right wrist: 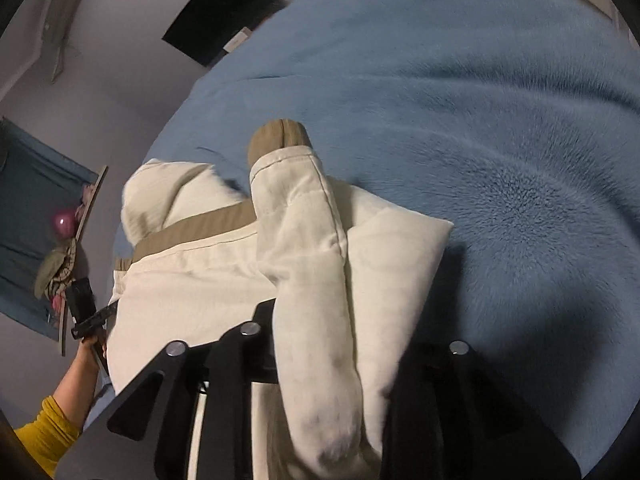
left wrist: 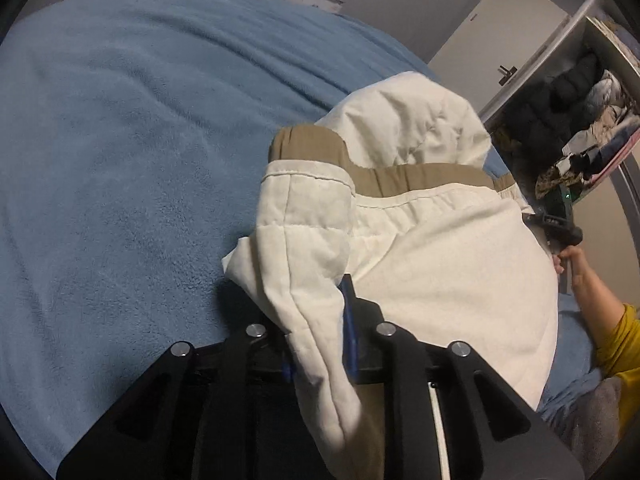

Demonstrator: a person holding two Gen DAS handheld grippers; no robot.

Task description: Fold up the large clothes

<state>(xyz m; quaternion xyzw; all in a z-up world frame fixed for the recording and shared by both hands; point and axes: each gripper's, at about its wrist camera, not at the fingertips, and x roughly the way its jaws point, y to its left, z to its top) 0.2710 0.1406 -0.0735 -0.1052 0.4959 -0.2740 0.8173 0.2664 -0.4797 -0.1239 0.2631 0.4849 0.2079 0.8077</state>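
Observation:
A cream quilted jacket (left wrist: 440, 248) with tan trim and a hood lies on a blue fleece blanket (left wrist: 120, 140). My left gripper (left wrist: 316, 320) is shut on a fold of the jacket's left sleeve, which drapes over the fingers. In the right wrist view the same jacket (right wrist: 192, 280) shows with its other sleeve (right wrist: 308, 240) and tan cuff pointing away. My right gripper (right wrist: 320, 344) is shut on that sleeve; cloth hides the fingertips. Each gripper shows at the far edge of the other's view, the right one (left wrist: 556, 228) and the left one (right wrist: 86, 312).
The blue blanket (right wrist: 480, 120) covers a bed that fills most of both views. An open wardrobe (left wrist: 580, 120) full of clothes stands to the right. A door (left wrist: 492, 40) is behind. A dark panel (right wrist: 220, 12) hangs on the wall; a shelf with oddments (right wrist: 64, 240) is at left.

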